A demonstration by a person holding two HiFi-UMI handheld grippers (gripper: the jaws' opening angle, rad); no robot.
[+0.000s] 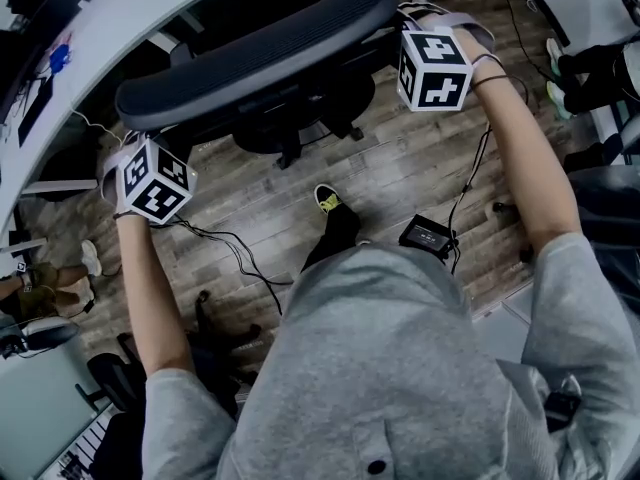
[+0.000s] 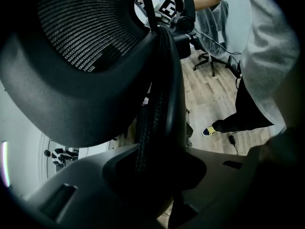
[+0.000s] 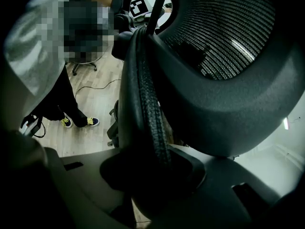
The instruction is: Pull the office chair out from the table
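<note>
The left gripper point(image 2: 159, 175) clamps the rim of a black mesh-backed office chair point(image 2: 81, 51); beyond it, a yellow-and-dark shoe point(image 2: 208, 131) stands on pale wood-plank floor point(image 2: 209, 89), beneath a grey garment point(image 2: 271, 56).

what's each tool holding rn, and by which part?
Both hold the office chair. The left tool is clamped on the left side edge of the backrest, the right tool on its right side edge.
</note>
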